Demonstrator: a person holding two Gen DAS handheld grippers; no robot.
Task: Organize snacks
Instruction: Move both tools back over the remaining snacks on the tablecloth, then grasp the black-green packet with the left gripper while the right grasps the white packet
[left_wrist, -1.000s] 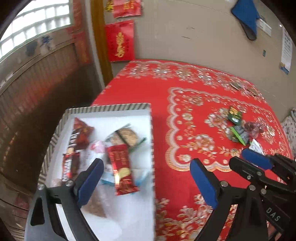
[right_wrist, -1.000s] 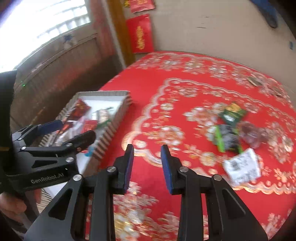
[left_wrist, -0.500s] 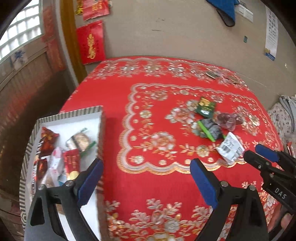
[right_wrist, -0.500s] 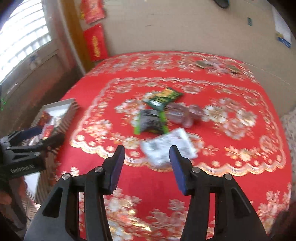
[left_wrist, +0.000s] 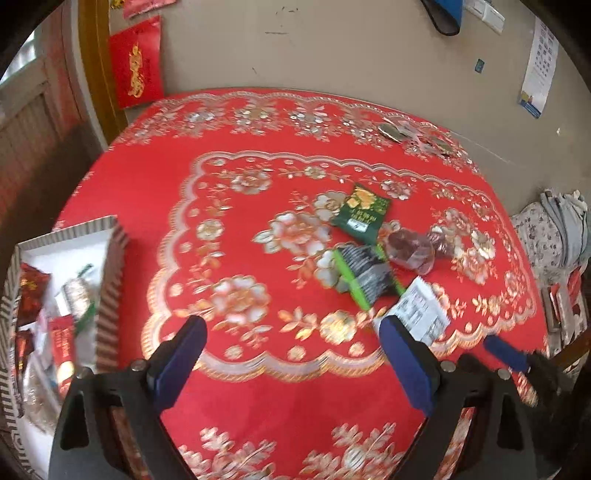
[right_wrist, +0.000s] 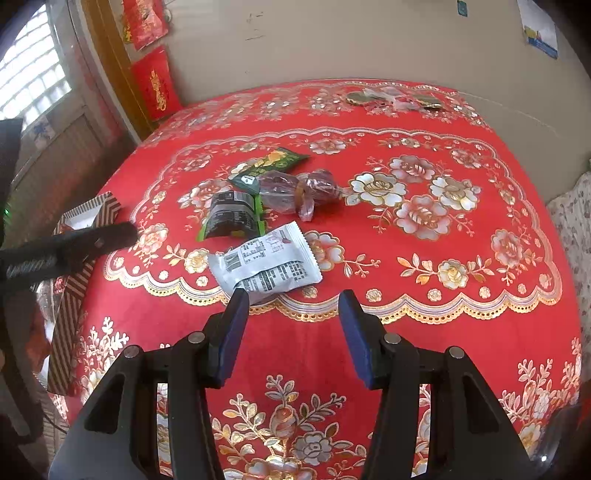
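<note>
Nearest the right wrist camera, the right hand-held gripper (right_wrist: 290, 325) has its blue pads apart with nothing between them, and it hangs over the red flowered cloth of the counter (right_wrist: 424, 321). Just beyond it, at about eleven o'clock from the gap, lies the white snack packet (right_wrist: 264, 264), printed side up and flat on the cloth; its near edge sits right by the left pad's tip but is not pinched. The packet's long axis runs roughly from eight o'clock to two o'clock, so the pads would probably have to straddle its short width. The right hand is judged the nearer one to it. In the left wrist view the left hand-held gripper (left_wrist: 291, 363) also stands wide apart and empty, with the same white packet at about one o'clock behind its right pad. Farther out, around twelve o'clock, lie a black-and-green packet (right_wrist: 232, 216), a clear-wrapped dark sweet (right_wrist: 295, 194) and a green packet (right_wrist: 271, 164). The striped box (left_wrist: 110, 280) with snacks already inside sits at nine o'clock from the left hand-held gripper, well apart from the loose pile.
</note>
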